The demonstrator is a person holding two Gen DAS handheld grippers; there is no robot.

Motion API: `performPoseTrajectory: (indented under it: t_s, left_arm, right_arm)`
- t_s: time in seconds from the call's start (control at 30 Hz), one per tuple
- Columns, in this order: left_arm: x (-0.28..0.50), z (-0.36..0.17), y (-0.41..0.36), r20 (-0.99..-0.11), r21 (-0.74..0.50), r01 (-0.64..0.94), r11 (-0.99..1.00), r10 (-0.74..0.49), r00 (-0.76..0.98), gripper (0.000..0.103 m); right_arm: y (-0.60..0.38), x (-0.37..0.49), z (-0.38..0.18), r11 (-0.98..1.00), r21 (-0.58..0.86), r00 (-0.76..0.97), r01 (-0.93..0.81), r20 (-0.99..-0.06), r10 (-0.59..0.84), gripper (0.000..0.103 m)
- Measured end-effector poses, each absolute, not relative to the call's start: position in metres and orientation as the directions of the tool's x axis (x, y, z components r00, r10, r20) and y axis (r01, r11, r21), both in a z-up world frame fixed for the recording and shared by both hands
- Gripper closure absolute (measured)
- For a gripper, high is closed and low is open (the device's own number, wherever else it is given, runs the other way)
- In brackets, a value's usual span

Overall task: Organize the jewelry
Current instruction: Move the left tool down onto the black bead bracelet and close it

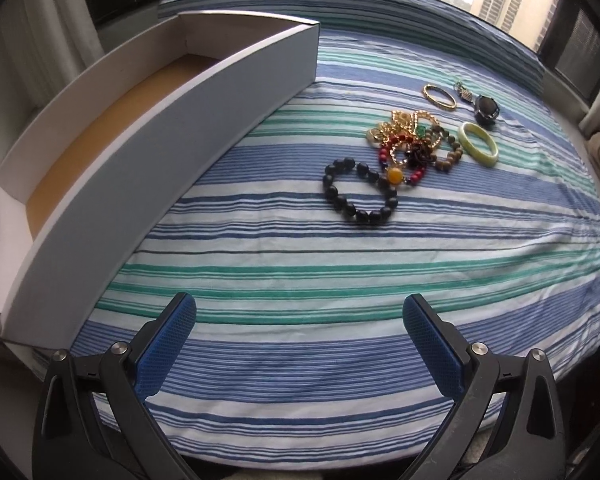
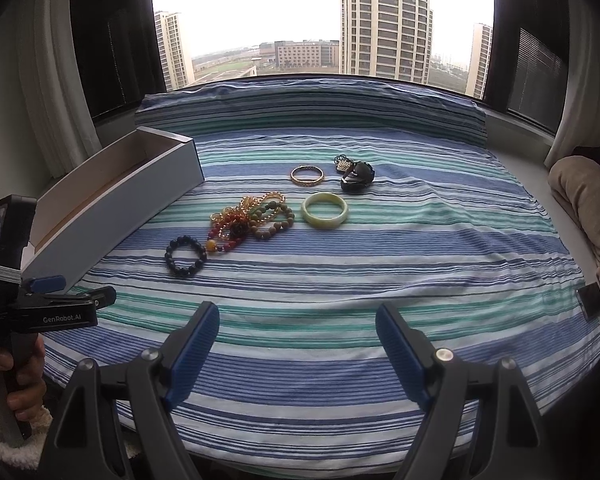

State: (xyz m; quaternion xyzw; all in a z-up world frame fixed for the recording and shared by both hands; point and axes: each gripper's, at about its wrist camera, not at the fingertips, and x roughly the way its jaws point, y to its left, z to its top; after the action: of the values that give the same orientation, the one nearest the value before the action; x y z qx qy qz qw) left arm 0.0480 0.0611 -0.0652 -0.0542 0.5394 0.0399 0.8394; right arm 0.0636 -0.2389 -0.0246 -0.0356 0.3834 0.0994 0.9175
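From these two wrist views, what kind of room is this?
Probably a bedroom or window nook in a high-rise flat: a striped bedsheet covers the padded surface, curtains frame a wide window looking out on apartment towers from high up. Jewelry lies on the sheet.

I see a wide window (image 2: 320, 20) ahead with grey daylight and tall apartment towers (image 2: 386, 16) outside. Pale curtains (image 2: 56, 92) hang at both sides, and a striped blue-green-white cloth (image 2: 340, 280) covers the surface.
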Motion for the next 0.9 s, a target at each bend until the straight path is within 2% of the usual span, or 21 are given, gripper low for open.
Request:
performPoseTrajectory:
  t_s: [0.27, 0.43, 0.5, 0.6, 0.63, 0.7, 0.73, 0.77, 0.83, 0.9]
  left_arm:
    - [0.096, -0.097, 0.064, -0.925, -0.215, -0.115, 0.97, -0.164, 0.344, 0.0]
    - [0.133, -0.111, 0.053, -0.909, -0.211, -0.116, 0.971, -0.151, 0.389, 0.002]
    - [0.143, -0.115, 0.052, -0.906, -0.219, -0.133, 0.967, -0.151, 0.395, 0.015]
    - [0.152, -0.123, 0.052, -0.909, -0.231, -0.141, 0.963, -0.162, 0.384, 0.024]
    - [0.154, -0.127, 0.05, -0.914, -0.217, -0.142, 0.966, -0.149, 0.377, 0.026]
    - [0.155, -0.133, 0.046, -0.922, -0.187, -0.139, 0.973, -0.124, 0.367, 0.035]
    - [0.155, -0.133, 0.044, -0.919, -0.161, -0.132, 0.978, -0.099, 0.382, 0.035]
    - [0.155, -0.133, 0.04, -0.917, -0.138, -0.125, 0.983, -0.079, 0.391, 0.04]
    - [0.156, -0.133, 0.036, -0.915, -0.095, -0.118, 0.988, -0.04, 0.401, 0.051]
    - [0.157, -0.134, 0.033, -0.91, -0.065, -0.11, 0.992, -0.013, 0.415, 0.078]
  right_arm:
    - [-0.251, 0.066, -0.032, 0.982, 0.041, 0.674, -0.185, -0.722, 0.157, 0.021]
    - [-0.254, 0.063, -0.029, 0.982, 0.037, 0.681, -0.184, -0.716, 0.154, 0.021]
    - [-0.256, 0.062, -0.029, 0.984, 0.035, 0.684, -0.176, -0.714, 0.148, 0.021]
    - [-0.264, 0.062, -0.031, 0.987, 0.04, 0.683, -0.155, -0.718, 0.136, 0.021]
    - [-0.266, 0.063, -0.032, 0.988, 0.043, 0.682, -0.148, -0.719, 0.134, 0.021]
    - [-0.269, 0.066, -0.034, 0.989, 0.051, 0.678, -0.141, -0.723, 0.134, 0.021]
    - [-0.269, 0.067, -0.035, 0.989, 0.054, 0.677, -0.141, -0.724, 0.136, 0.021]
    - [-0.268, 0.068, -0.035, 0.988, 0.055, 0.676, -0.144, -0.724, 0.139, 0.021]
    - [-0.266, 0.069, -0.035, 0.987, 0.053, 0.675, -0.151, -0.724, 0.142, 0.021]
    - [-0.265, 0.073, -0.034, 0.986, 0.048, 0.678, -0.157, -0.721, 0.143, 0.021]
